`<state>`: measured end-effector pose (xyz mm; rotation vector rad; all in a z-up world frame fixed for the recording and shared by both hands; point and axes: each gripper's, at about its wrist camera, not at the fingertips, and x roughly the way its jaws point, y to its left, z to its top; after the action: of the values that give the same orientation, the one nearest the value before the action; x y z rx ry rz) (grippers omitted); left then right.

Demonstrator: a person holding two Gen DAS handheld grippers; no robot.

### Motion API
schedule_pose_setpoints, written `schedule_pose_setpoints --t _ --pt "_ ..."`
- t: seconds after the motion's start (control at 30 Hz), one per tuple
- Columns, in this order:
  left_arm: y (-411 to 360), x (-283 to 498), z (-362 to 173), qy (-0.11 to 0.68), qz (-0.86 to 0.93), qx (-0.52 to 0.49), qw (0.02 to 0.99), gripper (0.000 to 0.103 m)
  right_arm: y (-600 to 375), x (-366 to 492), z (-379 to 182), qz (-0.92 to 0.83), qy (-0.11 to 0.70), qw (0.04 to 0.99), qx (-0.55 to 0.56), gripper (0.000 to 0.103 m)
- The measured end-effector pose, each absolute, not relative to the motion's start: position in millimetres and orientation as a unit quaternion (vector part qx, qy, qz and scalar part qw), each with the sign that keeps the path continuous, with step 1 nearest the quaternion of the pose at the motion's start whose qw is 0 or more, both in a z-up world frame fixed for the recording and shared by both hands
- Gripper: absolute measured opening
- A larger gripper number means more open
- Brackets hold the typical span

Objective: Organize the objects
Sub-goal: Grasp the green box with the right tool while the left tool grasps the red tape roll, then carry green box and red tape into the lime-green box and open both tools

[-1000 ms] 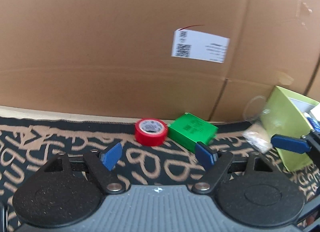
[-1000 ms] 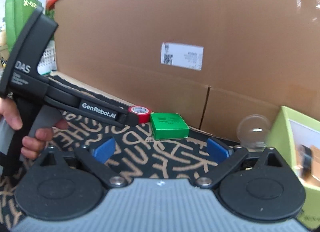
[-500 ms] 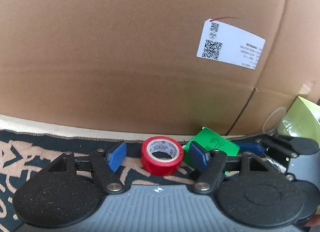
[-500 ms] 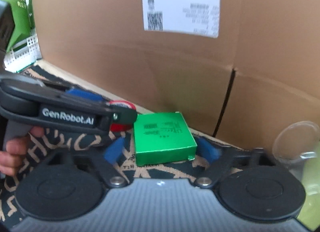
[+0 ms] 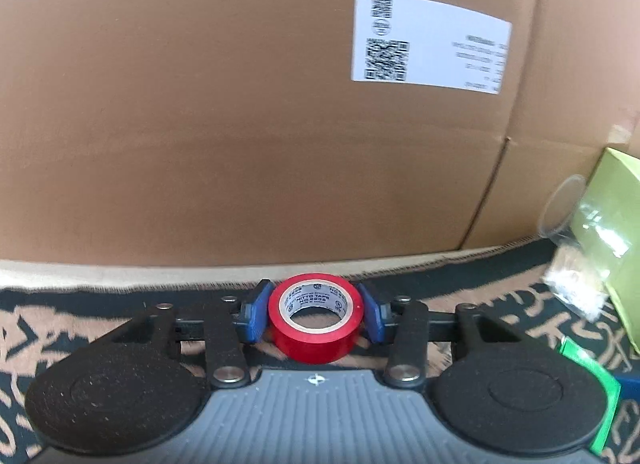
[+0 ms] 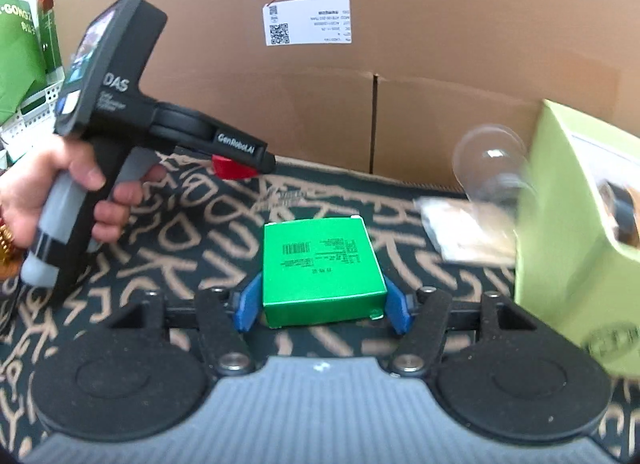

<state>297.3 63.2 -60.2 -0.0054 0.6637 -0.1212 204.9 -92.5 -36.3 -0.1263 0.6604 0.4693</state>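
My left gripper is shut on a red roll of tape, its blue pads pressing both sides, near the cardboard wall. The roll also shows in the right wrist view, held in the left gripper above the patterned cloth. My right gripper is shut on a flat green box, gripped at its near end and held over the cloth. A corner of the green box shows at the right of the left wrist view.
A large cardboard wall with a white label stands behind. A light green open box stands at the right, with a clear plastic cup and a small clear bag beside it. The black-and-tan patterned cloth covers the surface.
Both grippers have closed, the left on the red tape and the right on the green box. The right gripper has drawn back from the wall with the box.
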Motion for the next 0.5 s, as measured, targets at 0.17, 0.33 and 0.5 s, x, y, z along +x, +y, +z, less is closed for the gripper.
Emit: schedule_pose_setpoints --t 0.17,0.33,0.5 --pt "53 262 -55 0.328 -0.078 0.007 0.941 0.049 -101 179 -28 0.231 0.323 0.917 -0.048 0.061" --pt "45 227 -48 0.343 -0.119 -0.009 0.932 0.049 -117 157 -23 0.228 0.316 0.92 -0.034 0.061" --pt "23 195 -31 0.334 -0.152 -0.019 0.93 0.049 -140 126 -6 0.223 0.293 0.929 -0.026 0.061"
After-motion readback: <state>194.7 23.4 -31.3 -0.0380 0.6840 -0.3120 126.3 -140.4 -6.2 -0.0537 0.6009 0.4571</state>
